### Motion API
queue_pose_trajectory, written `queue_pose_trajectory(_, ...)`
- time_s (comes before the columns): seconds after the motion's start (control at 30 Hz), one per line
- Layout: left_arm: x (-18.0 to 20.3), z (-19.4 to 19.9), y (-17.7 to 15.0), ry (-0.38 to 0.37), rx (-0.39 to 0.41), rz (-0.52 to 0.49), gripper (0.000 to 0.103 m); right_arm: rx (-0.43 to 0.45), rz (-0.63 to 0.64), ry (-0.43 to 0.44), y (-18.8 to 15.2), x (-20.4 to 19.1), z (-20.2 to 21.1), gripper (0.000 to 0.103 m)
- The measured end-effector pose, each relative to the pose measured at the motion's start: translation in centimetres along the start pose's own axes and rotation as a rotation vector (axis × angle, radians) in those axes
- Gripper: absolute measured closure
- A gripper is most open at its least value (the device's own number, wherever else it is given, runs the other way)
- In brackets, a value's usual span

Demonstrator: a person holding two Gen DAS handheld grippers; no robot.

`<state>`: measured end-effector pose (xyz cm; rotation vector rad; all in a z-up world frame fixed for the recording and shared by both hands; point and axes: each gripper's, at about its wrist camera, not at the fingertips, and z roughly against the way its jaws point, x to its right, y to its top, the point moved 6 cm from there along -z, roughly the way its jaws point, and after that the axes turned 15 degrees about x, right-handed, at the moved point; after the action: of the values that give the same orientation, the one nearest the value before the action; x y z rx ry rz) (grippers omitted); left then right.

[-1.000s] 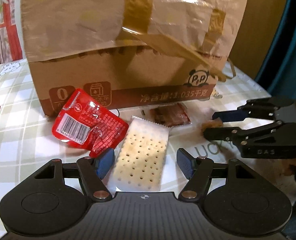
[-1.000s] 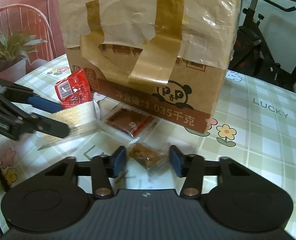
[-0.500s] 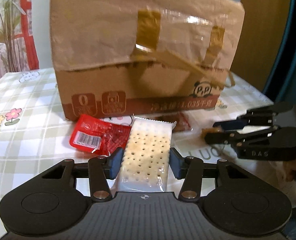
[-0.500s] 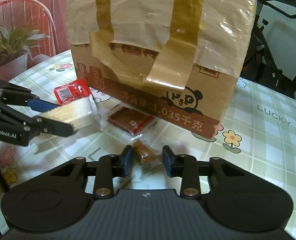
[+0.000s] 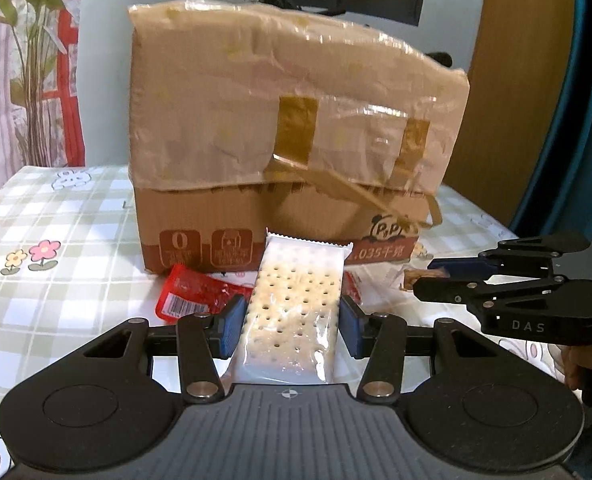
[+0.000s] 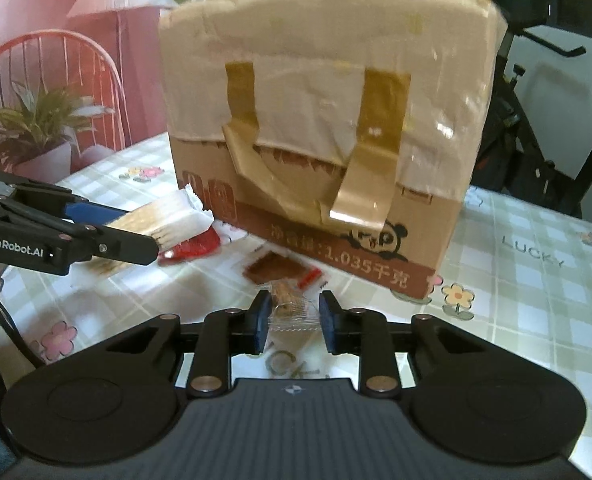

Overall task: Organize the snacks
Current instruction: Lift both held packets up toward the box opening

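Left tongs point(image 5: 289, 326) clench a dimpled cracker in glossy clear wrap point(image 5: 296, 312); right tongs point(image 6: 289, 320), closing, pinch a crinkly clear-wrapped brown biscuit point(image 6: 289, 306), both before the taped cardboard box point(image 6: 328, 128). Only the right view shows the flat brown sachet point(image 6: 277, 270) on the checked bench point(image 6: 536, 264).

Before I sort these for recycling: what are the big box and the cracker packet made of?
The box looks like brown corrugated cardboard, matte, under glossy tape. The cracker packet, in the left gripper, looks like clear shiny plastic film: crackers show through, with glare.

tablecloth point(image 5: 55, 216): checked, with flowers
plant point(image 6: 35, 120): potted, beside the table
chair point(image 6: 51, 60): red, behind the plant
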<state>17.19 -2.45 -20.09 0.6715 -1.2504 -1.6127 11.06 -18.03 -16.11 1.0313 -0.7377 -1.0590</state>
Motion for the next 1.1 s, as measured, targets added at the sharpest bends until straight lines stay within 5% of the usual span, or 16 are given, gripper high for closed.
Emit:
queue_pose_trajectory(0.7,-1.1,4.0,7.3,0.033,0.197,0.018,0.051,0.275,0.054,0.044,7.7,-2.1,4.4,0.075)
queue_pose_trajectory(1.1,-1.1,-0.2,18.1,0.004,0.322,-0.036,0.051,0.442,0.112,0.041,16.8,-0.6,3.9,0.075)
